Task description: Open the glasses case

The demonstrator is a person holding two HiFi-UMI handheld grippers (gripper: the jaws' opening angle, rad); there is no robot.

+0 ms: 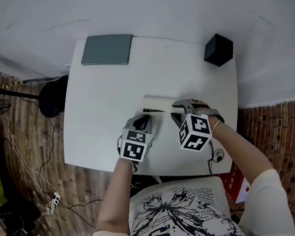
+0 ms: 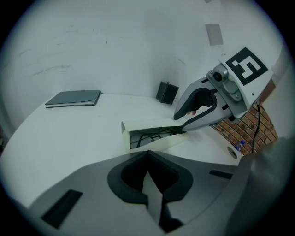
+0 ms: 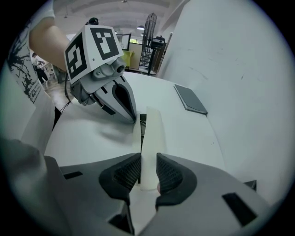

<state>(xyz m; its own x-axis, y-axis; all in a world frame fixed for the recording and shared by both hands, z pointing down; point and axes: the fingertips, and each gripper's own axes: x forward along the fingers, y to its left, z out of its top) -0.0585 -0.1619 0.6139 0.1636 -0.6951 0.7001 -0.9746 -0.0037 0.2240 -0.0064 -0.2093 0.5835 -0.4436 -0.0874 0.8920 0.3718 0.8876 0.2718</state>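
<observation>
The white glasses case (image 1: 158,103) lies near the front middle of the white table (image 1: 105,108). Its lid (image 3: 152,136) stands raised, and dark-framed glasses (image 2: 150,134) show inside through the gap. My right gripper (image 3: 148,177) is shut on the lid's near end, with the white flap squeezed between both pads. In the head view the right gripper (image 1: 176,110) sits at the case's right end. My left gripper (image 1: 146,120) is at the left end, and its jaws (image 2: 150,186) are shut on a thin white edge of the case's lower part.
A grey notebook (image 1: 106,49) lies at the table's far left corner, and a black box (image 1: 218,49) stands at the far right corner. A black round stand (image 1: 53,96) and cables are on the floor to the left. A white wall is behind.
</observation>
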